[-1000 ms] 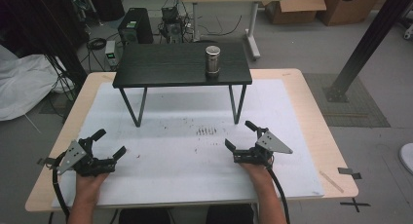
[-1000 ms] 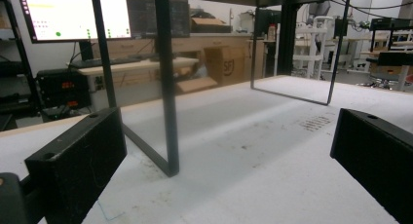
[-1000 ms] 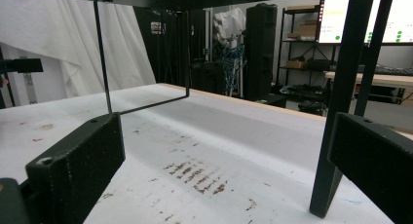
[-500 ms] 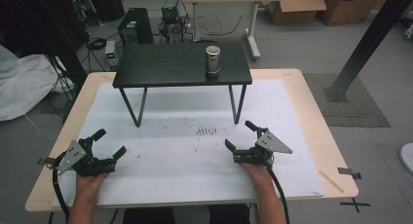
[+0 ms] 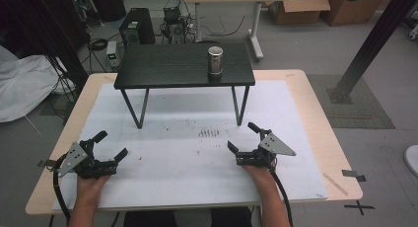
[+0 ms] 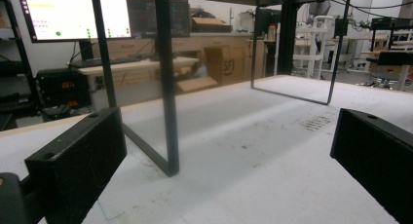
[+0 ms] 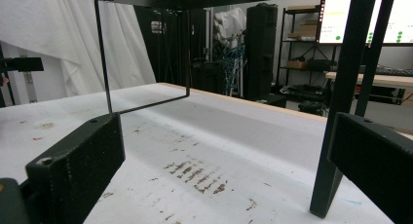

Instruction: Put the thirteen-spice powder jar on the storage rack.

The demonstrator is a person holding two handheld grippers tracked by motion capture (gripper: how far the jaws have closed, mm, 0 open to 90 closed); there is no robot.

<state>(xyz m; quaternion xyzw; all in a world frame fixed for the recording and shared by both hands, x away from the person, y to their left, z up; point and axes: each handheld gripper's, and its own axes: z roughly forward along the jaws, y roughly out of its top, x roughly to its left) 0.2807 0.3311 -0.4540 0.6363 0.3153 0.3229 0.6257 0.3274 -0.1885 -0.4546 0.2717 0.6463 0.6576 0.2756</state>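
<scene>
The can point(image 5: 215, 60) stands upright on the black stand point(image 5: 162, 69), near its right end, far side of the table point(image 5: 315, 113). Can't tell if anything is inside it; top looks closed.

Both grippers are low at the near edge of the white mat point(image 5: 197, 153), well apart from the can and from each other.

L gripper point(image 5: 109, 145): near-left corner of the mat, held in the left hand point(image 5: 91, 180), forearm coming up from the bottom edge. Jaws wide apart, nothing between them, pointing up & to the right. In the left gripper view point(image 6: 229, 156) it sits just above the mat, looking at the stand's left leg point(image 6: 168, 87).

R gripper point(image 5: 242, 136): right of middle, held in the right hand point(image 5: 259, 170), forearm straight up from the bottom. Jaws also spread wide, holding nothing, grey plate on top. In the right gripper view point(image 7: 224, 160) it is low over brown marks point(image 7: 195, 173) on the mat, w/ the stand's right leg point(image 7: 341, 102) just ahead.
</scene>
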